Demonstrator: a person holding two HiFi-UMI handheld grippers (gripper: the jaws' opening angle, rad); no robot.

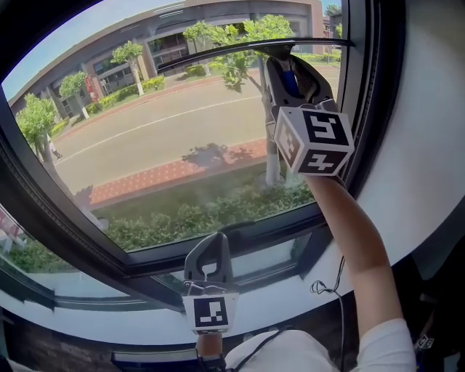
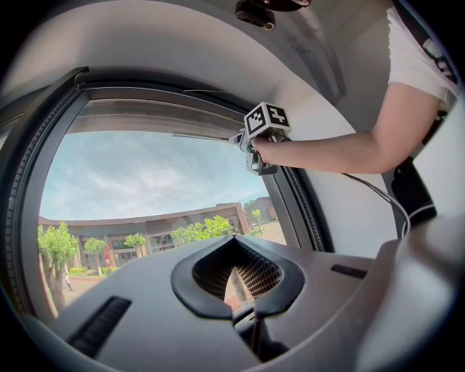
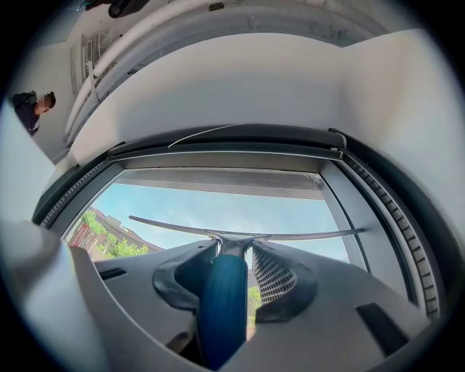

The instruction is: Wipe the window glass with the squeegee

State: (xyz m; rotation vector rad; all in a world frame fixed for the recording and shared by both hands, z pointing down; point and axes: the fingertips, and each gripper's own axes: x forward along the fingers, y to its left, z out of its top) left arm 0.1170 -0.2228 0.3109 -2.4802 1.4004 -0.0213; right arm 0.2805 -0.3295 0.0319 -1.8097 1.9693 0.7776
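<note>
High on the window glass (image 1: 160,138), the right gripper (image 1: 289,69) clamps the squeegee (image 1: 240,51); only its own view shows the blue handle (image 3: 221,305) between the jaws. Low by the lower frame (image 1: 145,265), the left gripper (image 1: 209,251) is closed and empty, as its own view shows.

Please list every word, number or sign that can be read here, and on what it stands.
Nothing here reads as text.
The cube on the right gripper and the cube on the left gripper: black and white squares only, no letters.
Red sign on the building across the road: too small to read.
Squeegee: no label shows.
</note>
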